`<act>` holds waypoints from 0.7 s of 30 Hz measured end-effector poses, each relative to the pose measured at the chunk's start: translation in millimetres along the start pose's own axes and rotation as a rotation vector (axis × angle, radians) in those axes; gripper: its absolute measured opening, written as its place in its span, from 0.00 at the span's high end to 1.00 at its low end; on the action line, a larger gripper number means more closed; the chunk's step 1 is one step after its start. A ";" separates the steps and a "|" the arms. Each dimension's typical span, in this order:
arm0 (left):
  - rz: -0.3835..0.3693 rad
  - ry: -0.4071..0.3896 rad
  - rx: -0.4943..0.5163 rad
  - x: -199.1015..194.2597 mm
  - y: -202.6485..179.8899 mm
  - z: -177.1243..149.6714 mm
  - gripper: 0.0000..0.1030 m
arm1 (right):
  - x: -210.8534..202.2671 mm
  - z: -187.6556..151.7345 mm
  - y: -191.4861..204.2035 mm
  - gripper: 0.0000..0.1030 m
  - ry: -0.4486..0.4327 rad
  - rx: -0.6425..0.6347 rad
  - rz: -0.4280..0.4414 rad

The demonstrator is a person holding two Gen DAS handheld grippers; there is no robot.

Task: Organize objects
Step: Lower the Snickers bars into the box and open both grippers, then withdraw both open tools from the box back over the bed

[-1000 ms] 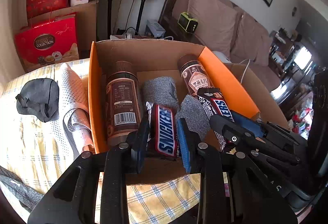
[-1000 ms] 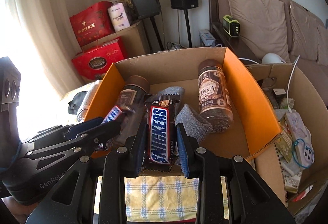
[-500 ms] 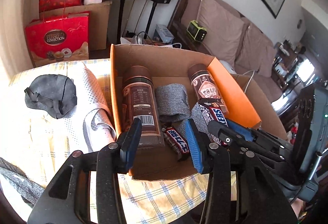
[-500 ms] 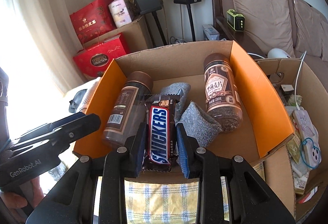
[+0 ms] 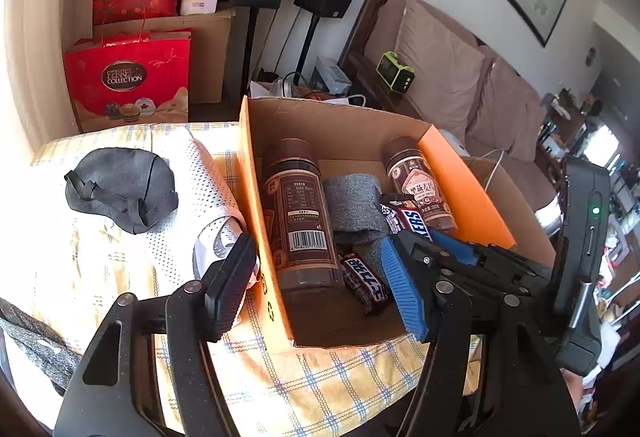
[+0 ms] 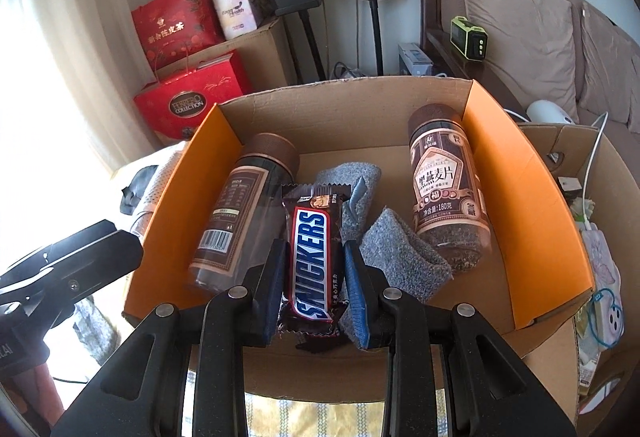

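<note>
An open cardboard box with orange flaps (image 5: 472, 189) (image 6: 500, 149) holds two brown jars lying down (image 5: 298, 217) (image 6: 446, 189), grey socks (image 5: 352, 205) (image 6: 400, 257) and a Snickers bar (image 5: 366, 279) on the box floor. My left gripper (image 5: 316, 285) is open and empty, straddling the box's near left wall. My right gripper (image 6: 314, 277) is shut on a second Snickers bar (image 6: 314, 257) and holds it over the front of the box; it also shows in the left wrist view (image 5: 412, 221).
Left of the box, on the checked yellow cloth (image 5: 100, 277), lie a dark grey eye mask (image 5: 120, 189) and a white mesh garment (image 5: 200, 189). Red gift bags (image 5: 128, 81), speakers and a sofa stand behind. Another cardboard box of clutter (image 6: 592, 277) sits to the right.
My left gripper let go of its Snickers bar, which now lies on the box floor, then opened wide and drew back to the left. The right gripper still holds its bar.
</note>
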State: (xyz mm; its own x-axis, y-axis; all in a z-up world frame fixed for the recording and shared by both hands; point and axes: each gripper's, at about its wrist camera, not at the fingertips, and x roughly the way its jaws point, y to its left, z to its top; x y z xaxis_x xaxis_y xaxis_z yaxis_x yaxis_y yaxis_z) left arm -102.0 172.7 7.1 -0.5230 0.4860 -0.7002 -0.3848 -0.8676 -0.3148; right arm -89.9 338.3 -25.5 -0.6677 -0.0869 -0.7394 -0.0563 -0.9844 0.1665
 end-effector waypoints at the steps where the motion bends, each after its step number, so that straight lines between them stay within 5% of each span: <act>1: -0.003 0.004 0.000 0.5 0.3 -0.1 0.40 | 1.5 -0.8 0.3 0.72 0.002 0.000 0.000; 16: 0.014 0.005 0.007 0.8 3.8 -0.1 0.39 | 31.2 54.4 -45.1 0.70 -0.003 0.065 -0.111; 18: 0.015 0.006 0.005 0.6 4.9 -0.1 0.39 | 36.1 58.2 -51.3 0.52 -0.008 0.091 -0.078; 21: 0.009 0.011 0.008 -0.8 6.3 0.4 0.37 | 32.7 57.5 -56.5 0.51 -0.012 0.113 -0.096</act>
State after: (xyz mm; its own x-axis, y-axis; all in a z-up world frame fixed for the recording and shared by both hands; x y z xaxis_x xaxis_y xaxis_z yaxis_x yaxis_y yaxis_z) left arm -104.3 166.9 5.9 -0.5184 0.4767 -0.7099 -0.3861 -0.8712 -0.3031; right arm -151.2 399.9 -21.6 -0.6639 0.0091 -0.7477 -0.2031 -0.9646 0.1685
